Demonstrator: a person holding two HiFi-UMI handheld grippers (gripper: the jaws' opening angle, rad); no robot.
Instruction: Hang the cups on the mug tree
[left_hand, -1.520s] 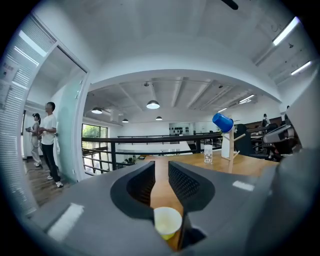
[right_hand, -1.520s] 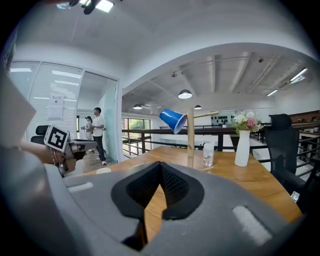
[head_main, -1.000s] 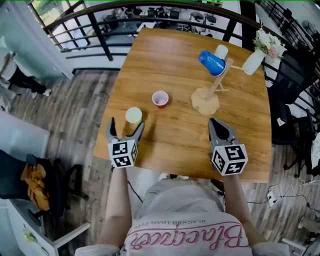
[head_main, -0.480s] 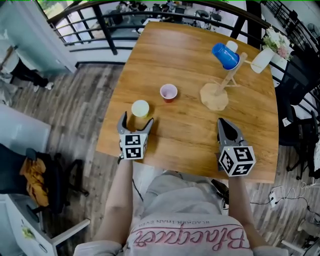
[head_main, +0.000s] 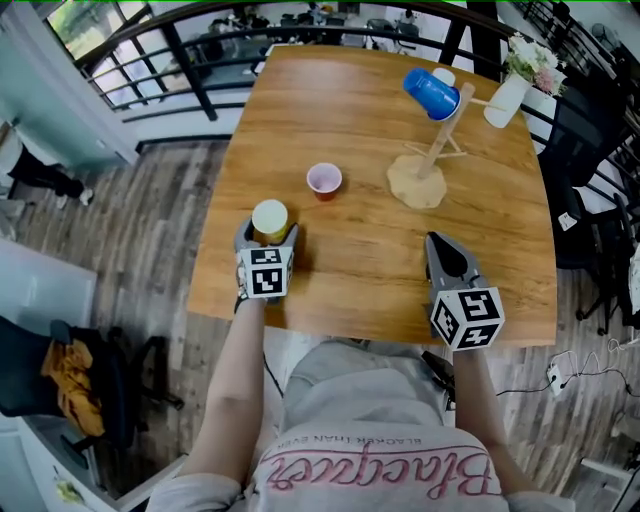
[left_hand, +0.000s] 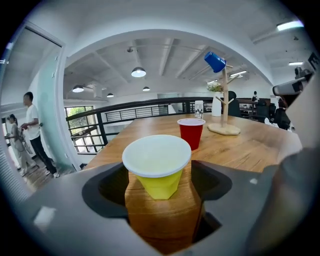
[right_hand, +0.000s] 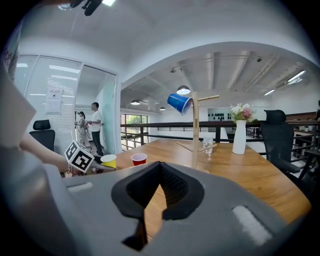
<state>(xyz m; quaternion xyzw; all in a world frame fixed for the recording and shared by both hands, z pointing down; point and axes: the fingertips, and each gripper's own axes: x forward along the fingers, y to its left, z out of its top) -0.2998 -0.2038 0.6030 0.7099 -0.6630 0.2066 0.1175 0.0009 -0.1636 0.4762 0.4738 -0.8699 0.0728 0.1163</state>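
My left gripper (head_main: 268, 238) was closing round the yellow cup (left_hand: 156, 162).
It stood between my half-open jaws, unpinched; my right gripper (head_main: 437, 248) was clenched, empty.

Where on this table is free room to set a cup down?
Bare wood: far left of the table, beyond the red cup; between red cup and right gripper. Crowded: far right corner, round mug tree and vase.

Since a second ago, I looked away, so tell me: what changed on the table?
The left claw moved forward to the yellow cup, which now stands between its closing jaws, not yet gripped. The right claw stays shut; red cup and blue cup on the mug tree unmoved.
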